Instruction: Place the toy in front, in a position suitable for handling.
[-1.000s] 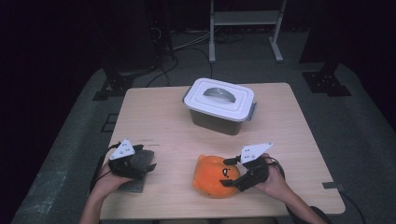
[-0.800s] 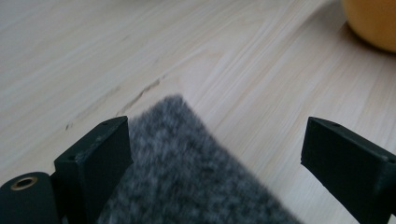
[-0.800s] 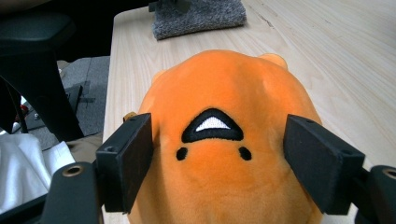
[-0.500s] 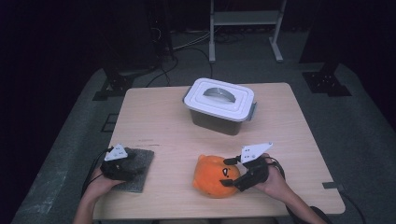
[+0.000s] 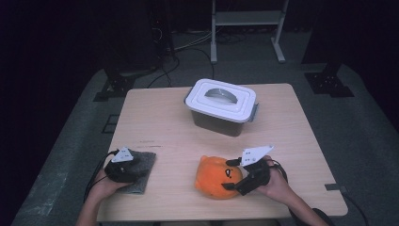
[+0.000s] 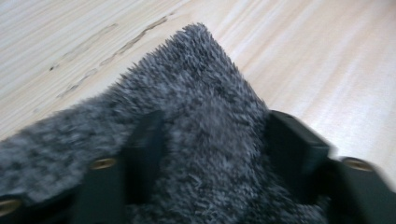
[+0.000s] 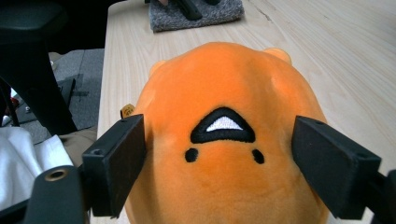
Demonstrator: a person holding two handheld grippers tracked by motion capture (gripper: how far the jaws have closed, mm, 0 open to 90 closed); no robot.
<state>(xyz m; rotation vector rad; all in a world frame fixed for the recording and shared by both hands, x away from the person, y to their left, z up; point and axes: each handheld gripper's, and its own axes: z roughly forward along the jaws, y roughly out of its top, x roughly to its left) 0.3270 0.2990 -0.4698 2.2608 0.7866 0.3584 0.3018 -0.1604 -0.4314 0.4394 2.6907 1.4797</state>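
At table's near edge, left gripper (image 5: 123,165) jaws have just been closing on grey cloth (image 6: 196,140), pinching a fold. Right gripper (image 7: 224,163) straddles orange plush (image 7: 224,140); squeeze evenly before lifting.

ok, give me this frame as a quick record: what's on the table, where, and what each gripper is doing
surface: wooden table
box: grey tub with white lid on, far middle
cloth: grey fuzzy cloth, near left corner
toy: orange plush, near right
left gripper: jaws have just been closing, cloth bunched between them, pads on its pile
right gripper: jaws have just been opening, astride the toy's face; contact at the pads unclear
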